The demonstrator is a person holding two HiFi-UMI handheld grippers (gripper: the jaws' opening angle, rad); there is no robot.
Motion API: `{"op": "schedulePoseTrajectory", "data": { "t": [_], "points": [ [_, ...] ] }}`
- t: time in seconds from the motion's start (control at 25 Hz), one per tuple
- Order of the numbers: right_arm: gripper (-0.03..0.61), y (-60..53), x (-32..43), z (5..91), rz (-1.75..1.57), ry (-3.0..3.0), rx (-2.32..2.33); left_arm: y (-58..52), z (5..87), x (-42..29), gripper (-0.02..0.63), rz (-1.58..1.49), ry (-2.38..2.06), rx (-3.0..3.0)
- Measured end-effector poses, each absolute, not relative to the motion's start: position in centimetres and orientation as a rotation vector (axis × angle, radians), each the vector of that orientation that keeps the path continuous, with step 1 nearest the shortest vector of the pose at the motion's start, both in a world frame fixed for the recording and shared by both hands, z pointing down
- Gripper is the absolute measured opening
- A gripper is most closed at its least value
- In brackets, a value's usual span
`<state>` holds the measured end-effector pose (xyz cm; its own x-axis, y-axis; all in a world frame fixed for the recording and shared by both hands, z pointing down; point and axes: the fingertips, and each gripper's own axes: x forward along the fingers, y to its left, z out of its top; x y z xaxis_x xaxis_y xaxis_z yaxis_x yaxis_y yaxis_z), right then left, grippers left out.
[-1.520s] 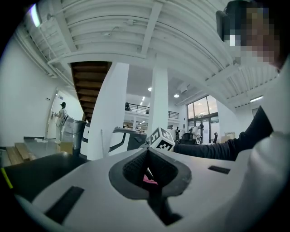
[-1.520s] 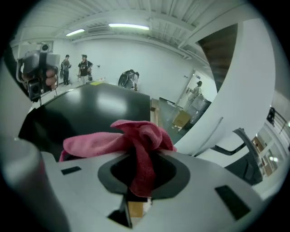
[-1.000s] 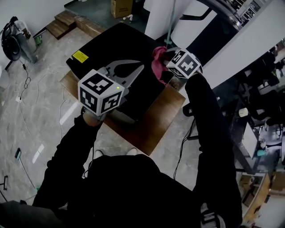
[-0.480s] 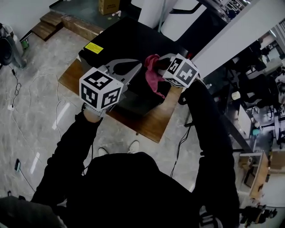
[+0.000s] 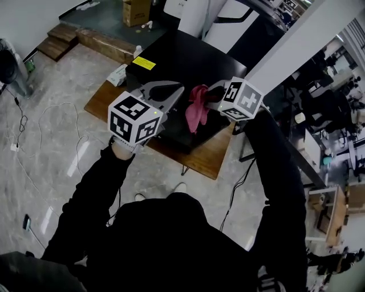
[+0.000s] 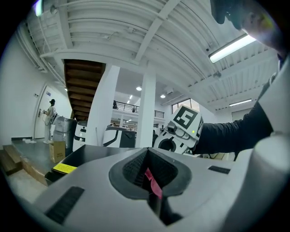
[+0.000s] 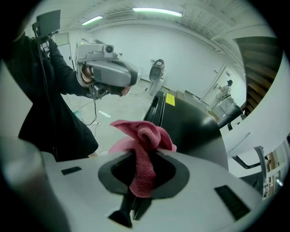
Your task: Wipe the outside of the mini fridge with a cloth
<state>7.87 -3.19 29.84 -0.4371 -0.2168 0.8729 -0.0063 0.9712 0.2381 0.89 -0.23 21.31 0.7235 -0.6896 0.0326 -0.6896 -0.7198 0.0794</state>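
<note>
The black mini fridge [image 5: 188, 60] stands on a low wooden board [image 5: 208, 157] and carries a yellow label [image 5: 145, 63]. My right gripper [image 5: 209, 94] is shut on a pink cloth [image 5: 197, 109], which hangs over the fridge's near right part. In the right gripper view the cloth [image 7: 144, 136] bunches out between the jaws of that gripper [image 7: 144, 154], with the fridge [image 7: 190, 127] beyond. My left gripper [image 5: 181, 89] hovers shut over the fridge's near left side and holds nothing. In the left gripper view its tips [image 6: 147, 150] meet above the fridge top [image 6: 86, 154].
Cables [image 5: 51, 114] trail over the marble floor at the left. A cardboard box [image 5: 136, 11] and wooden steps [image 5: 54, 45] lie behind the fridge. A white pillar [image 5: 296, 40] rises just right of it, with cluttered desks [image 5: 336, 131] further right.
My right gripper has carried the cloth from the fridge's far right edge toward its near side. The left gripper has stayed shut beside it, and the head view has shifted.
</note>
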Motion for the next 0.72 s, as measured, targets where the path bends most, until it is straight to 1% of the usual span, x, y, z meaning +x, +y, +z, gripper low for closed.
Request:
{"op": "schedulePoseTrajectory", "data": {
  "t": [0.2,0.4,0.56,0.72],
  "points": [
    [0.07,-2.4,2.4,23.5,-0.309,-2.078,0.199,0.4,19.7,-4.1,0.006,-0.012,-1.223,2.844],
    [0.071,-4.6,-1.6,17.4,-0.335,-2.132,0.259,-1.6,17.7,-6.6,0.006,-0.027,-1.32,2.856],
    [0.071,-9.2,-3.9,15.4,-0.33,-2.095,0.322,-4.3,16.3,-8.1,0.006,-0.021,-1.387,2.858],
    [0.072,-14.8,-5.5,15.4,-0.31,-2.016,0.37,-7.0,15.8,-9.6,0.006,0.015,-1.416,2.859]
  ]
}}
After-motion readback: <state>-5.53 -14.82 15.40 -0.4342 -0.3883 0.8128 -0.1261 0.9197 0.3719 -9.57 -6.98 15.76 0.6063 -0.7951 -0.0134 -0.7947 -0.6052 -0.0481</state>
